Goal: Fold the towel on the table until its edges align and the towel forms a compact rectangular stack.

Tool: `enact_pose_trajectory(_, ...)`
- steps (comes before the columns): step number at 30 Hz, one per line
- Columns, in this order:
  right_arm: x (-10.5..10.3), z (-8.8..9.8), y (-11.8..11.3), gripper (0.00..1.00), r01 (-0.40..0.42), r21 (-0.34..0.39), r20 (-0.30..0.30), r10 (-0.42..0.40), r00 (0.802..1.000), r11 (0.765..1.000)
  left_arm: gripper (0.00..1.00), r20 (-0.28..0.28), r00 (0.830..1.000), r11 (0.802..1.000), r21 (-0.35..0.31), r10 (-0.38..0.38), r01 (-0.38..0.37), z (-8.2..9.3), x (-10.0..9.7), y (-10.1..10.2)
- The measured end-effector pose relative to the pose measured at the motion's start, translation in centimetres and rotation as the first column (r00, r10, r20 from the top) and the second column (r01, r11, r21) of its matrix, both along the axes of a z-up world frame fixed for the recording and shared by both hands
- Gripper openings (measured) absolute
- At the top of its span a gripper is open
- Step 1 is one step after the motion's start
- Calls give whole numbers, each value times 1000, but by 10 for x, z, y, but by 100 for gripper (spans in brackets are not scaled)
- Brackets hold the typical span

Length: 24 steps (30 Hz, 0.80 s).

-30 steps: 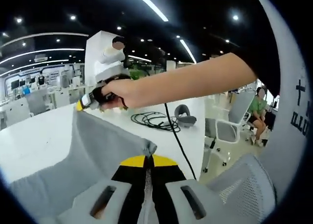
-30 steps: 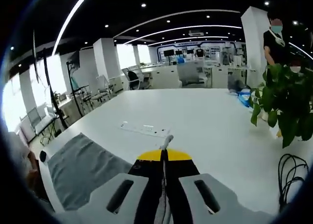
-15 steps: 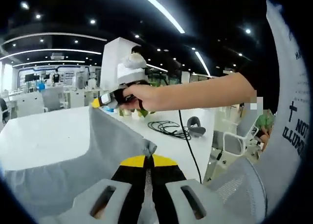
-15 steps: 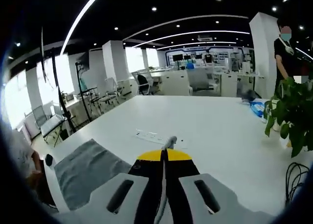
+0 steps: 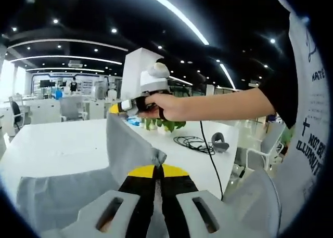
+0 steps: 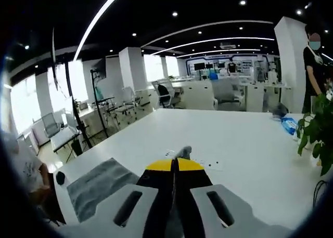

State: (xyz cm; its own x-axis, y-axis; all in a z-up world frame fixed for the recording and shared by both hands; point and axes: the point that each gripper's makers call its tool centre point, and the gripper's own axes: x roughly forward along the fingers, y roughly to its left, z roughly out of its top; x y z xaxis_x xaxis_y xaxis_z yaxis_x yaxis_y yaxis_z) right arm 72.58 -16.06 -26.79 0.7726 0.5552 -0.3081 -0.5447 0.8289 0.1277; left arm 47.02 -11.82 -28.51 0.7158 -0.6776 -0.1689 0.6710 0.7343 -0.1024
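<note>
Towel (image 5: 78,196), grey, is partly lifted off the white surface (image 5: 57,144): its lower portion lies spread on the surface while two corners are raised. Left claw (image 5: 157,168), seen in the left gripper view, has its yellow-tipped jaws pressed together on one corner of the cloth, which bunches just above the tips. Right claw (image 5: 118,107) appears in that same view, held in a person's hand (image 5: 156,105), pinching the other raised corner so the fabric hangs taut between the two claws. In the right gripper view, the right claw (image 6: 174,166) shows its jaws closed with a small tuft of grey cloth protruding at the tips; a further part of the towel (image 6: 99,188) lies flat on the surface (image 6: 234,139) to the lower left. A coiled black cable (image 5: 195,143) and a potted plant (image 5: 164,124) sit on the surface beyond the towel.
</note>
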Motion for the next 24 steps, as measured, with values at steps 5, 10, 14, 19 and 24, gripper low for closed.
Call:
enact_pose_trajectory(5,0,10,18,0,-21,-2,15,21,1000,1000,3,17,999,999,-4,42,-42,7,4,25)
enact_pose_trajectory(10,-1,16,41,0,-47,-3,27,47,999,999,3,35,996,997,-12,78,-78,16,4,44)
enact_pose_trajectory(14,-3,24,67,0,-76,-2,37,76,996,997,3,46,994,995,-15,103,-102,22,1,55)
enact_pose_trajectory(19,0,28,93,0,-104,3,47,104,993,995,3,50,989,990,-32,138,-137,25,-2,73)
enact_pose_trajectory(24,-3,30,116,0,-132,15,37,131,991,991,3,48,983,984,-33,176,-174,28,-2,92)
